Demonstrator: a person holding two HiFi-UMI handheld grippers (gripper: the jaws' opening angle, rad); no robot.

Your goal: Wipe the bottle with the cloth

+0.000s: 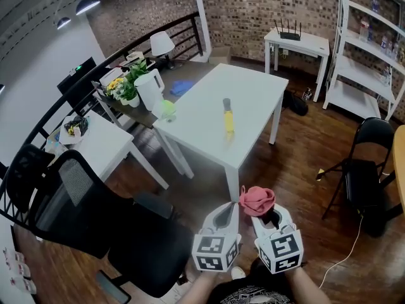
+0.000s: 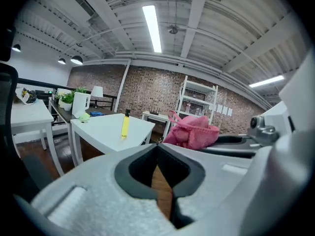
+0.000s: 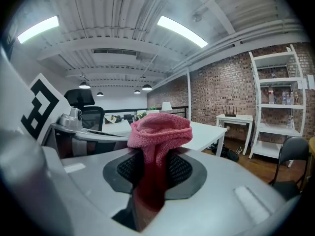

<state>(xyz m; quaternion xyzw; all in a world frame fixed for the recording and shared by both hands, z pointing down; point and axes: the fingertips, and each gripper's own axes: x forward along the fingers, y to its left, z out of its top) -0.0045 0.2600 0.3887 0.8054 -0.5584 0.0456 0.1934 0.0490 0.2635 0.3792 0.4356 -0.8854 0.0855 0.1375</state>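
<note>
bottle: yellow plastic bottle, black cap, upright on white table, well ahead, nearer left gripper
left jaws: clenched, empty
right gripper: grasping pink knit cloth

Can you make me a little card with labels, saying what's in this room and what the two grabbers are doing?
bottle: yellow with a dark cap, standing on the white table, nothing touching it
cloth: pink, bunched up, pinched in the right gripper
left gripper: shut, nothing in it
where the grippers are: side by side over the wooden floor, not at the table yet
nearby: black office chair
</note>
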